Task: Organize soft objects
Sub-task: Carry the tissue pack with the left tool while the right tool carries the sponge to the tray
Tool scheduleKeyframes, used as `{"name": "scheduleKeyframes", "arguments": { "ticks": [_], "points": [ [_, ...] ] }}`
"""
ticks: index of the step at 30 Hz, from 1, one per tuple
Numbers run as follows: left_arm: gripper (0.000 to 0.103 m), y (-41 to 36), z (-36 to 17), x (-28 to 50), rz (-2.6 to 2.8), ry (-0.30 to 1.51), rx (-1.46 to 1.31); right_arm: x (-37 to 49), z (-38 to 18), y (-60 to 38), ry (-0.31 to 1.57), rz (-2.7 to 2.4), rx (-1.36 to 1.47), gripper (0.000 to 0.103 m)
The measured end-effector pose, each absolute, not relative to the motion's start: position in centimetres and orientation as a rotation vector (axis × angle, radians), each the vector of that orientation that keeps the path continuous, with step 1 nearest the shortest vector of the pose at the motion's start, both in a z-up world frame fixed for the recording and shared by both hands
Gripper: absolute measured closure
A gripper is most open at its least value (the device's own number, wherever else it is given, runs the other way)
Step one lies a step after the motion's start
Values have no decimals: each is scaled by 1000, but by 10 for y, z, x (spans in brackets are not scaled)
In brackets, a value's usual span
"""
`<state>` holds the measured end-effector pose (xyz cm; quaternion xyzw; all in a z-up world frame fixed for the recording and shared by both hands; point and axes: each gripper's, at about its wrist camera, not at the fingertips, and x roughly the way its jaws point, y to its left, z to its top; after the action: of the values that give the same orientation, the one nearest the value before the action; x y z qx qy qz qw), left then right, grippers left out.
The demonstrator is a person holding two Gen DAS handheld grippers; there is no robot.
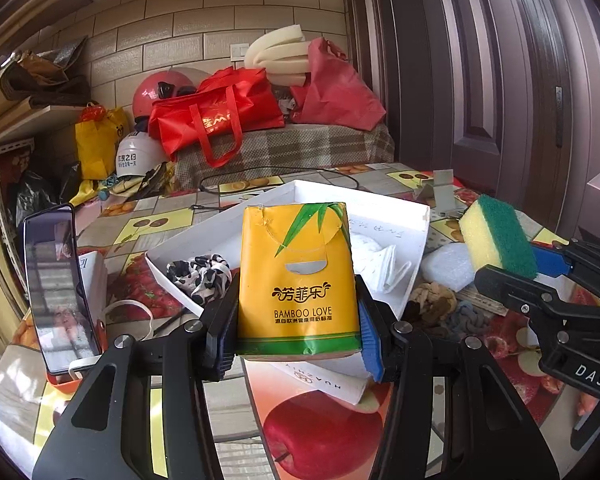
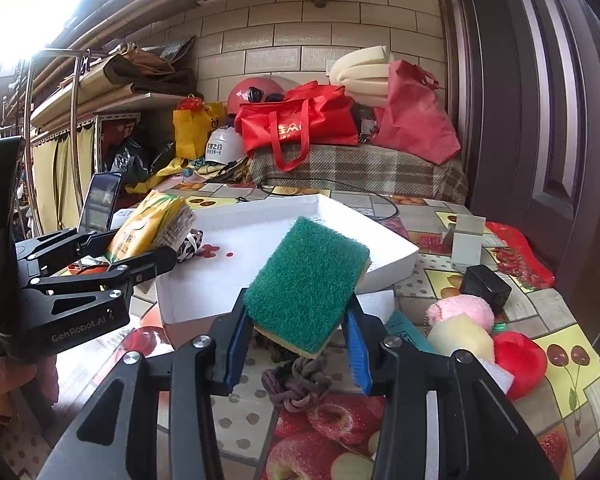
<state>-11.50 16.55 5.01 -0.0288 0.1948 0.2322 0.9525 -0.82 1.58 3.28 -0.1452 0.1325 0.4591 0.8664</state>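
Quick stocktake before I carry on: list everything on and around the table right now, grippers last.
tissue pack: 1, yellow-green, in left gripper
sponge: 1, green-yellow, in right gripper
tray: 1, white, table centre
patterned cloth: 1, black-white, in tray
white cloth: 1, in tray
knotted rags: grey-brown bundle, under right gripper
plush toys: pink, cream, red, table right
foam block: 1, white, beside tray
phone: 1, black, propped at left
charger: 1, black, right
red bags: 2, on bench behind
helmets: red, white, behind
left gripper: shut on pack
right gripper: shut on sponge
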Motion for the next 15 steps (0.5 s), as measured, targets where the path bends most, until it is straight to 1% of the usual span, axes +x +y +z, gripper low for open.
{"name": "scheduleKeyframes", "arguments": {
  "ticks": [6,15],
  "points": [
    [53,178,49,-105,493,411,-65,-13,30,39,256,984,-350,60],
    [53,219,49,-81,579,402,-66,7,28,84,321,979,-320,60]
  ]
}}
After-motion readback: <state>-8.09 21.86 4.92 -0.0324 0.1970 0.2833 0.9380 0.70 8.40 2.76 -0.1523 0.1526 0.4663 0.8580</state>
